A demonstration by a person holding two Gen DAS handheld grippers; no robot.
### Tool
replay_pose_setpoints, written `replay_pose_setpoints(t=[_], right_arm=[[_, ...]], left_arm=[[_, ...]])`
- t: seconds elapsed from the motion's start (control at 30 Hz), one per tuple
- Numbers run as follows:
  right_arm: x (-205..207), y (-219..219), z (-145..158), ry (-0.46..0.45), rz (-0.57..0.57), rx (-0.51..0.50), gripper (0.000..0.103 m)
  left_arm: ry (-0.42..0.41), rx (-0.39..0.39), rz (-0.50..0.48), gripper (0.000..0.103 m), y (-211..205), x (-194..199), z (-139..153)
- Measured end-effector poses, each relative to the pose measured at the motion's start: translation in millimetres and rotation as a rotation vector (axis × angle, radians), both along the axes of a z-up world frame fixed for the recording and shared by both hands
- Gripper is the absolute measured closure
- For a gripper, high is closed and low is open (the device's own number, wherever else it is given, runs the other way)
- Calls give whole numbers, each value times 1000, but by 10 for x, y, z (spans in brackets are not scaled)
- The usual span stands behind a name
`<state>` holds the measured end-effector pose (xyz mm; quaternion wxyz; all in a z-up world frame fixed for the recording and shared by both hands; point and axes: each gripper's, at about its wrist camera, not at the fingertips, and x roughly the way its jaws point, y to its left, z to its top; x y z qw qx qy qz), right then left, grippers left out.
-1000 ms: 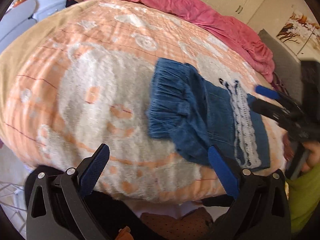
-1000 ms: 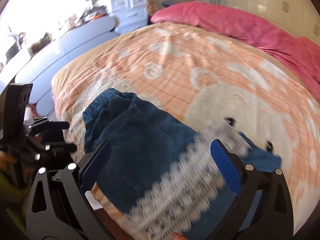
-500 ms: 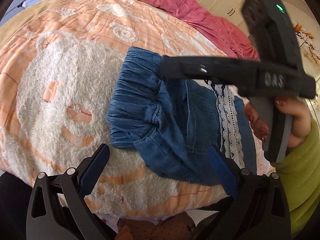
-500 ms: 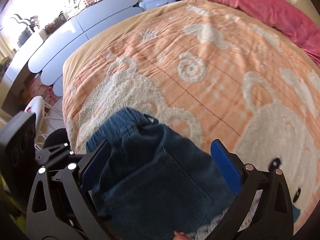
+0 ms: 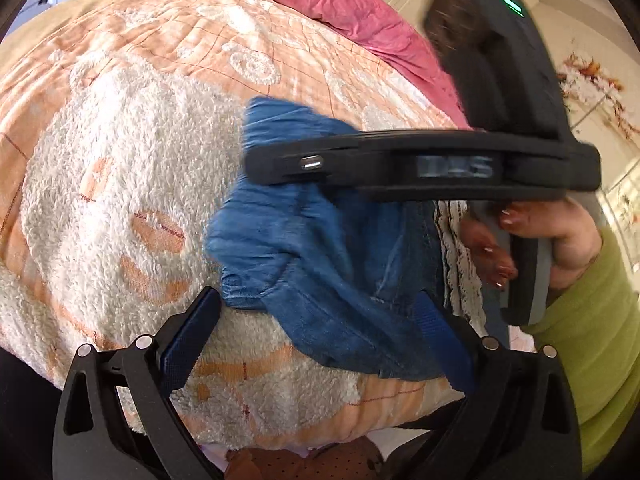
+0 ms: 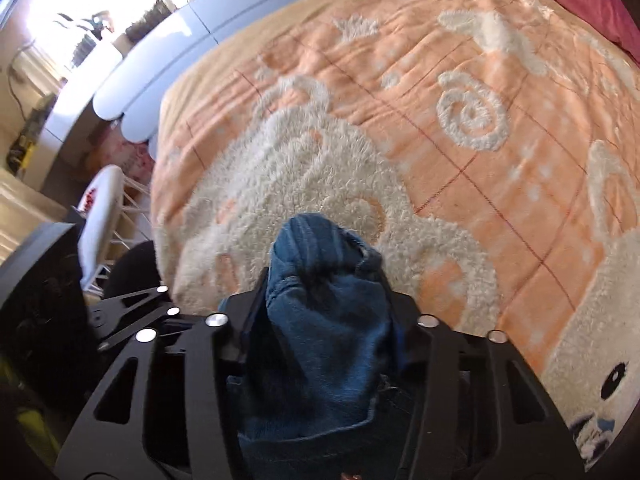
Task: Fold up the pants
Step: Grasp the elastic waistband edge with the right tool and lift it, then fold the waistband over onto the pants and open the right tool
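because the pants point(image 5: 320, 264) lie bunched near the front edge of the fleecy blanket point(image 5: 120, 184), their gathered waistband end is the easiest part to lift for a fold. the right gripper point(image 6: 320, 320) has just been closing, and denim now fills the gap between its jaws, pinched at that waistband bunch, probably so the cloth can be carried over. the left gripper point(image 5: 320, 344) hangs low over the near edge with jaws spread wide and nothing held, likely waiting to take the lower hem. a hand point(image 5: 532, 236) in a green sleeve point(image 5: 592, 340) steers the right tool. behind lies a pink duvet point(image 5: 340, 4).
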<state>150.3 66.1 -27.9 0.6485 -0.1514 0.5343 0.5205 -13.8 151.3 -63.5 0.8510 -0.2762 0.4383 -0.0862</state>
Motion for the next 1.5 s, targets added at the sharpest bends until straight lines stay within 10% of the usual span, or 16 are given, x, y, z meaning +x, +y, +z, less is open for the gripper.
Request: replay_pose_setpoints(t=[0.33, 0.43, 0.97, 1.13, 1.5], right_arm=[[103, -551, 525, 92, -42, 233, 72], [96, -662, 624, 80, -50, 256, 72], [282, -1945, 834, 15, -256, 354, 63], [231, -2577, 788, 9, -423, 443, 45], [-140, -2884, 457, -113, -540, 206, 41]], left_arm=[[-31, -161, 4, 7, 108, 90, 25], [-61, -242, -35, 32, 38, 132, 95], [-126, -207, -233, 18, -964, 285, 603], [-156, -219, -330, 16, -1329, 283, 571], [-79, -180, -503, 16, -1856, 314, 286]])
